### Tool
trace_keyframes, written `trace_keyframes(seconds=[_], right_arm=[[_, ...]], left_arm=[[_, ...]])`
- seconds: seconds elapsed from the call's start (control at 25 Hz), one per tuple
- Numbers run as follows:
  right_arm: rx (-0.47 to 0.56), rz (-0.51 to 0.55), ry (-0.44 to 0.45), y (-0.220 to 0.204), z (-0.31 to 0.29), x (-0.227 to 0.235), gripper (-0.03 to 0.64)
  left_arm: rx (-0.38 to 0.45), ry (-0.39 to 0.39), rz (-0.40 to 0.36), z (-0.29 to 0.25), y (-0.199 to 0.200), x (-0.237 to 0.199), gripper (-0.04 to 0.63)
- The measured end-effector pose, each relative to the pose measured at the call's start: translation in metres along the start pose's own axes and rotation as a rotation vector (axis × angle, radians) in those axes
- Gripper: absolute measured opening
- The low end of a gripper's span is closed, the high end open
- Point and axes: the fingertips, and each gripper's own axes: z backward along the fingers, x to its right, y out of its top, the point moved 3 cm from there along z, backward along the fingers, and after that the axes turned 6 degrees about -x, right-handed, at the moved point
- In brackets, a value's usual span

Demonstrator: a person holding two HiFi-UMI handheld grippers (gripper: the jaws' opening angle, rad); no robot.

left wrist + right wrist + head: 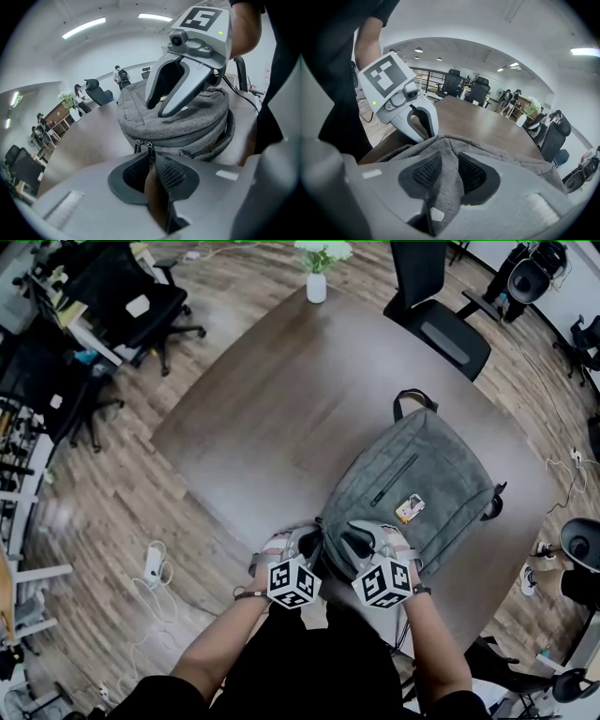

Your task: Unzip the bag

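Bag (422, 479) lying on table (272, 409), near right. Left gripper (151, 158) nipping zip pull (150, 149) at near end; right gripper (449, 165) clamped on fabric fold. Risks: thin pull slipping from pads; bag dragging if fold grip gives.

The bag (422, 474) lies on the near right part of the table (281, 399). A vase (317, 285) stands at the table's far end, and a chair (441, 329) stands beyond its far right edge. At the bag's near end the left gripper (151, 161) has a zipper pull (150, 149) between its jaws. Just right of it, the right gripper (449, 168) has the bag's fabric between its jaws.
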Motion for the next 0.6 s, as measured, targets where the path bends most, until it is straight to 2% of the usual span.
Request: trace_keyframes(seconds=[0.04,0.08,0.2,0.4,0.52,0.6], right_arm=[[0.000,0.006,0.003,0.001,-0.001,0.000,0.115],[0.000,0.014,0.008,0.001,-0.001,0.000,0.115],[0.003,0.065,0.031,0.000,0.001,0.004,0.121],[-0.024,0.274,0.101,-0.001,-0.001,0.015,0.158],[-0.028,0.365,0.144,0.006,-0.008,0.025,0.168],[-0.055,0.426,0.188,0.007,-0.016,0.032,0.200]], left_arm=[[0.003,0.000,0.010,0.000,0.001,-0.002,0.055],[0.005,0.001,0.016,0.000,0.001,-0.004,0.024],[0.013,-0.013,0.036,0.000,0.002,-0.007,0.025],[0.022,-0.049,0.059,0.001,0.003,-0.007,0.025],[0.024,-0.061,0.074,0.002,0.001,-0.008,0.025],[0.027,-0.070,0.077,0.002,0.002,-0.008,0.025]])
